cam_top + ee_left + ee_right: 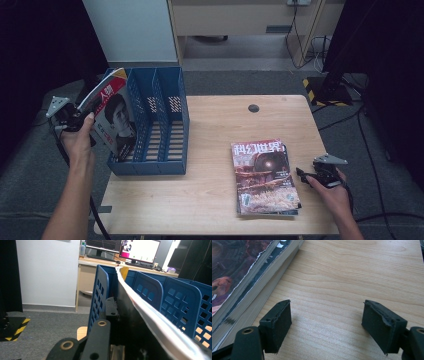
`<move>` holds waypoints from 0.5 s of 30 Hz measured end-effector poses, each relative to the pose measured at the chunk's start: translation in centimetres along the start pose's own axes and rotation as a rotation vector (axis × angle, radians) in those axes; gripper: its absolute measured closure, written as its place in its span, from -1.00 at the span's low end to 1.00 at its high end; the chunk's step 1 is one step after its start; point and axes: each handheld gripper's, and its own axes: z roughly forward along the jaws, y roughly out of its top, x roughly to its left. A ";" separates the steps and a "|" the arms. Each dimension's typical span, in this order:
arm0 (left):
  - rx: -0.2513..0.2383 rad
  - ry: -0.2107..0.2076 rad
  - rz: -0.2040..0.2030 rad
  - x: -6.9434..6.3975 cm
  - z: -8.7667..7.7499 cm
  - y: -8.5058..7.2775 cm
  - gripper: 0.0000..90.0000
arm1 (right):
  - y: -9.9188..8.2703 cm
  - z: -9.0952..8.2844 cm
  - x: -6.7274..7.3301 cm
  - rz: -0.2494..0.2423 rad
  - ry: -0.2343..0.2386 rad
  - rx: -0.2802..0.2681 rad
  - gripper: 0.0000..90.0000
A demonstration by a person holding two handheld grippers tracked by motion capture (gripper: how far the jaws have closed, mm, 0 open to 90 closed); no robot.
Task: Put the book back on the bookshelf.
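Left tongs (82, 117) clamp a magazine (114, 120), tilted in the blue rack's (165, 120) leftmost slot. Right tongs (303, 175) gape, holding nothing, low over the surface (215, 125) just beside the stack (265, 177).

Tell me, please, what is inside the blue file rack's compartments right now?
The blue file rack has one magazine leaning in its left-most compartment, gripped by the left tool. The other compartments look empty. The magazine's cover hides the floor of its own compartment.
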 end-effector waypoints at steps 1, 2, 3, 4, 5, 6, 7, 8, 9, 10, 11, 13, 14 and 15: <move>0.000 0.000 0.000 0.0 0.0 0.0 0.91 | 0.0 0.0 0.0 0.000 0.000 0.000 -0.47; 0.000 0.003 -0.003 0.0 0.0 -0.1 0.91 | 0.0 0.0 0.0 0.000 0.000 0.000 -0.47; -0.001 0.002 -0.005 0.0 -0.1 -0.1 0.91 | 0.0 0.0 0.0 0.000 0.000 0.000 -0.47; -0.001 0.005 -0.003 0.0 -0.1 -0.1 0.91 | 0.0 0.0 0.0 0.000 0.000 0.000 -0.47; -0.003 0.004 -0.003 0.0 -0.1 -0.2 0.91 | 0.0 0.0 0.0 0.000 0.000 0.000 -0.47; -0.003 0.003 -0.001 0.0 -0.2 -0.2 0.91 | 0.0 0.0 0.0 0.000 0.000 0.000 -0.47; -0.002 0.005 -0.001 -0.1 -0.2 -0.3 0.91 | 0.0 0.0 0.0 0.000 0.000 0.000 -0.47; 0.003 0.008 0.001 -0.1 -0.2 -0.3 0.90 | 0.0 0.0 0.0 0.000 0.000 0.000 -0.47; 0.009 0.012 0.004 -0.1 -0.3 -0.3 0.90 | 0.0 0.0 0.0 0.000 0.000 0.000 -0.47; 0.012 0.012 0.007 -0.2 -0.3 -0.2 0.90 | 0.0 0.0 0.0 0.000 0.000 0.000 -0.47; 0.017 0.013 0.014 -0.2 -0.3 -0.3 0.90 | 0.0 0.0 0.0 0.001 -0.001 0.000 -0.47; 0.021 0.015 0.016 -0.3 -0.4 -0.3 0.90 | 0.0 0.0 0.0 0.001 -0.001 -0.001 -0.47; 0.026 0.019 0.017 -0.3 -0.4 -0.3 0.90 | 0.0 0.0 0.1 0.003 0.000 0.000 -0.47; 0.031 0.023 0.015 -0.3 -0.4 -0.2 0.90 | 0.0 0.0 0.1 0.003 -0.002 -0.002 -0.47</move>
